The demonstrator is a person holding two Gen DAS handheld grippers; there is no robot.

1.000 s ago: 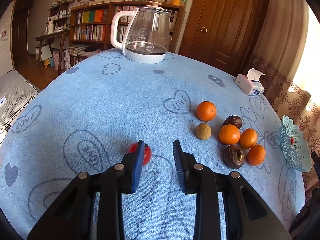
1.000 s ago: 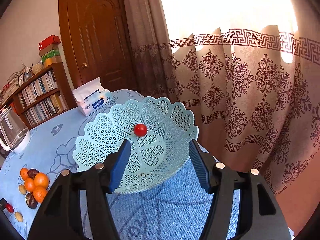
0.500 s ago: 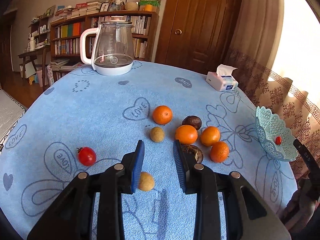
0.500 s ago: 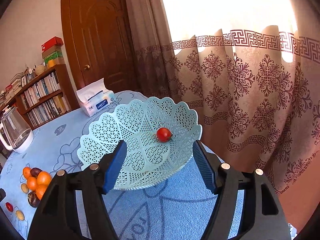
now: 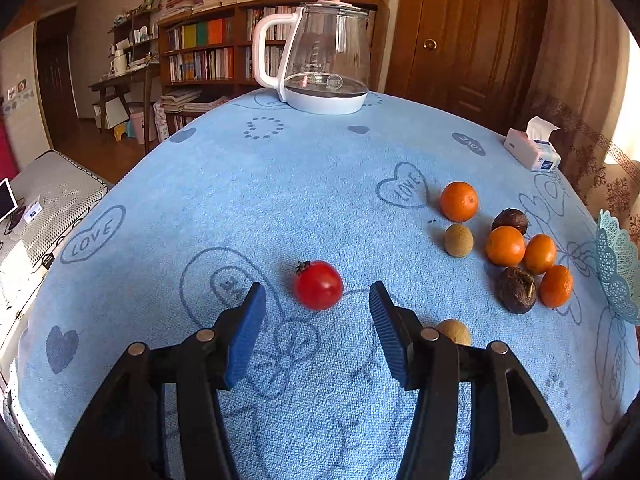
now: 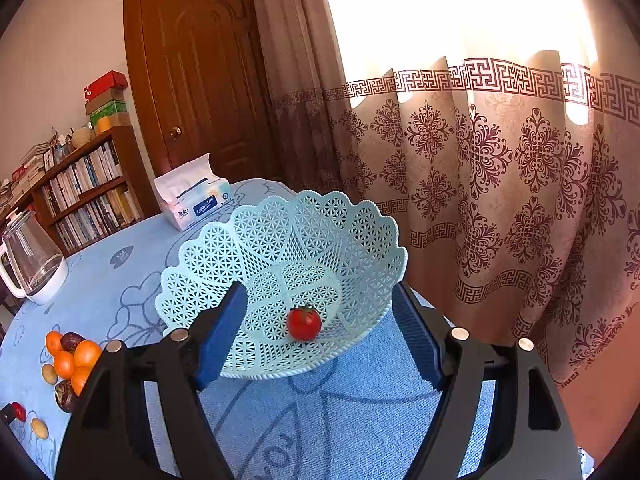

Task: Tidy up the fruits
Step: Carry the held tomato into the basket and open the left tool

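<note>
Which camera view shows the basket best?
The right wrist view: the whole basket sits centred, with a tomato inside. The left wrist view shows only a slice of its rim at the right edge.

A nubby blue terry cloth (image 5: 280, 184) covers the desk; the basket (image 6: 304, 232) is pierced matt plastic, the tomato (image 5: 319, 285) glossy, the kettle (image 5: 326, 56) clear glass, the door (image 6: 200, 80) varnished wood.

Bookshelf (image 5: 208, 52), door (image 6: 200, 80), sunlit curtain (image 6: 500, 160)
</note>
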